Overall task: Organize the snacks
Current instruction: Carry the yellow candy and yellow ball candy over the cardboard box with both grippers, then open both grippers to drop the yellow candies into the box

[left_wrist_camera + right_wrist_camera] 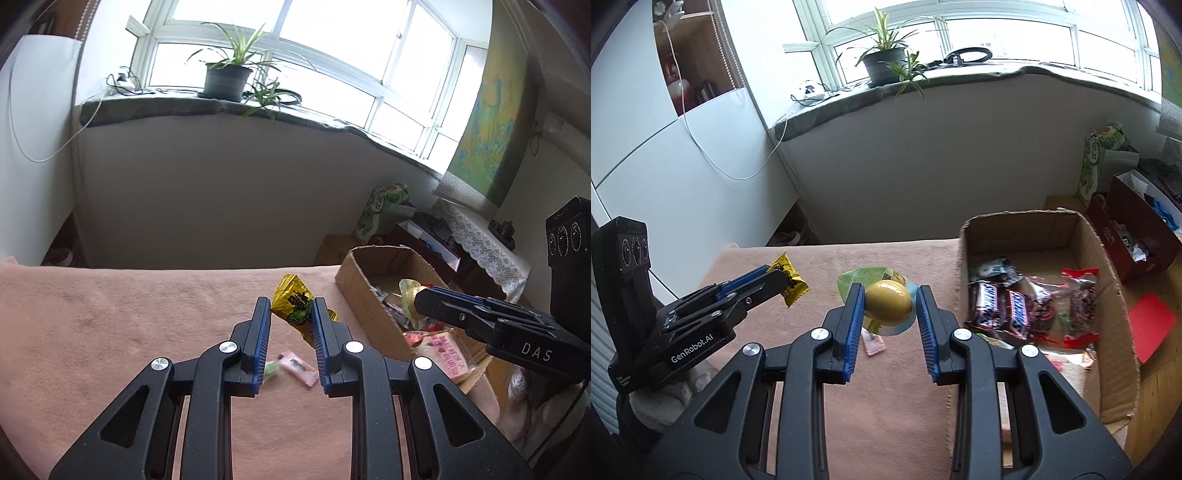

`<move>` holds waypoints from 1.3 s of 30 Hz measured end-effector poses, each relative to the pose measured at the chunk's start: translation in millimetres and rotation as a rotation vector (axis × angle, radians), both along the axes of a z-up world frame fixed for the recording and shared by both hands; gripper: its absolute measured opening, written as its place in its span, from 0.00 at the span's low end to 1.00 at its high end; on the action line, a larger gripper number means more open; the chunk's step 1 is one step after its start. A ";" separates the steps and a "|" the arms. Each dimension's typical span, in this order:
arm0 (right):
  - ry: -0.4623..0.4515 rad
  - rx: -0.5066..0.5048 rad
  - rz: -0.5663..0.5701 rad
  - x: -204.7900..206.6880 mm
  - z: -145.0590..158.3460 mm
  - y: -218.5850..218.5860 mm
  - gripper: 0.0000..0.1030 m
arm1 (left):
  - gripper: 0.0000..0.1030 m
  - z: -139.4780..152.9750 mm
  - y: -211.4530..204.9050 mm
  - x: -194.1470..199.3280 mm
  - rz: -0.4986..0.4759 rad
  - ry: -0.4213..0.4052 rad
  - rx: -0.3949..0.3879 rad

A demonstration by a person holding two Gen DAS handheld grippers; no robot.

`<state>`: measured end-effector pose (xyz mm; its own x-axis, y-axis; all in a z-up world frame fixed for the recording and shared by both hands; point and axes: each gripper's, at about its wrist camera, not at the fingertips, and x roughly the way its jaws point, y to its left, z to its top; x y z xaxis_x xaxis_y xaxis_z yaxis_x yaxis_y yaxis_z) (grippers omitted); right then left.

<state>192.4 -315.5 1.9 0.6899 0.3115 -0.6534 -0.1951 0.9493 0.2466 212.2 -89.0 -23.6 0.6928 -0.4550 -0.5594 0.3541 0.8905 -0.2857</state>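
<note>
My left gripper (291,308) is shut on a yellow snack packet (295,304) and holds it above the pink blanket (129,332); it also shows in the right wrist view (788,282). My right gripper (890,295) is shut on a yellow egg-shaped snack in a clear blister (888,302), held above the blanket left of the cardboard box (1115,295). The box holds chocolate bars (1001,308) and other wrapped snacks. A small pink candy (297,367) and a green candy (271,369) lie on the blanket below.
A wall with a windowsill and a potted plant (229,79) stands behind the bed. A dark red box (1137,236) and a green bag (1097,162) sit on the floor to the right. A red card (1150,326) lies beside the cardboard box.
</note>
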 end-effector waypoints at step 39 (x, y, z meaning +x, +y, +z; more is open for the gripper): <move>0.079 0.000 -0.212 -16.2 -43.5 -152.7 0.32 | 0.21 -21.5 -166.2 -4.6 -0.217 0.063 0.100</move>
